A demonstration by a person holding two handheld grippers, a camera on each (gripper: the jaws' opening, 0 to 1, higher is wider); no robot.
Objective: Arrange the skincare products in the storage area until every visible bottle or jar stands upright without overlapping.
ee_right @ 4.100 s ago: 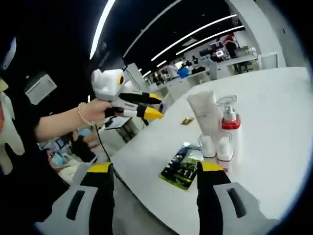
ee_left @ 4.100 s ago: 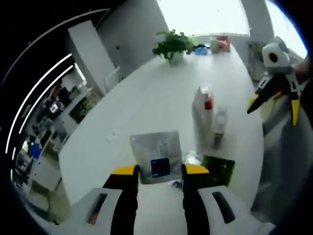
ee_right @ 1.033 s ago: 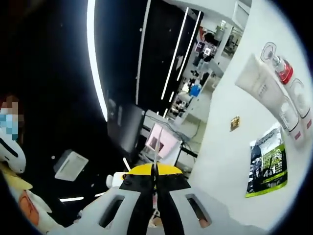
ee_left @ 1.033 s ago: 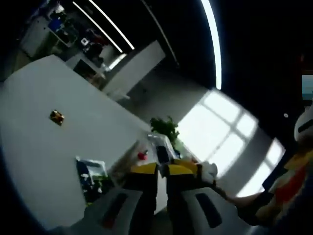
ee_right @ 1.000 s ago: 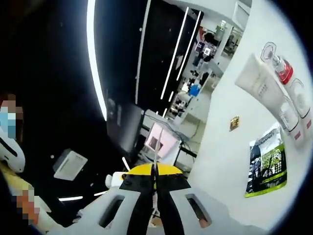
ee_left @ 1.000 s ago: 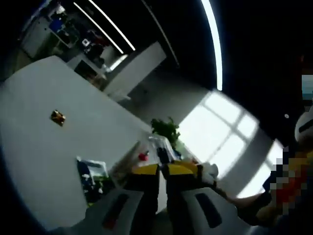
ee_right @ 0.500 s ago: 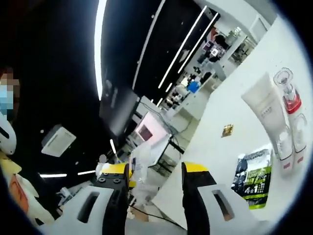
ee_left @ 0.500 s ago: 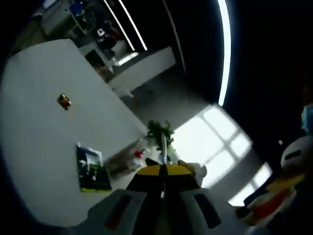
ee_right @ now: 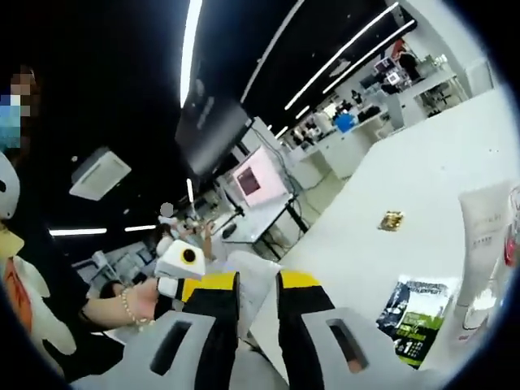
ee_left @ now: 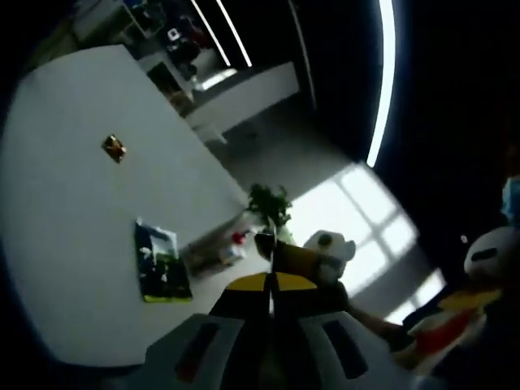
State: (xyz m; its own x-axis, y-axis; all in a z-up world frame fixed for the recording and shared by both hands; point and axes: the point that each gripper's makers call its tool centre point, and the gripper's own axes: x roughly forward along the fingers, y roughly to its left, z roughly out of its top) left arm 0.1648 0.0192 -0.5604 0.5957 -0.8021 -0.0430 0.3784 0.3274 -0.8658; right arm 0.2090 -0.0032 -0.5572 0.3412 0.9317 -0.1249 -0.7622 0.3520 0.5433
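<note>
Pinched shut at the bottom of the left gripper view: left gripper [ee_left: 270, 284], yellow tips pressed together on the thin edge of a foil sachet [ee_left: 271, 262], seen edge-on as a pale line. Just beyond, right gripper [ee_left: 280, 250] coming in from the right, close up to that same sachet.

From the right gripper view: jaws a little apart, with a narrow gap; the sachet's silvery-white, flat, creased face is showing in that gap, lifted off the table. Cannot tell whether either pad touches it. To the left, the other gripper's yellow tips at the sachet's edge, gripped by a hand [ee_right: 142, 305] with a bead bracelet.

Further out, on the white table [ee_right: 422, 179]: a white tube [ee_right: 486, 219] standing upright on its cap at the right edge of the view, cut off there; beside its base, a green and black packet [ee_right: 418, 313] lying flat near the table's near edge. In the left gripper view, upright bottles [ee_left: 218, 250] just beside that packet, blurred, one with a red part.

Well apart, a small gold wrapper [ee_right: 392, 219] alone on bare tabletop. Broad open surface around it. Potted plant [ee_left: 268, 203] at the far end.
</note>
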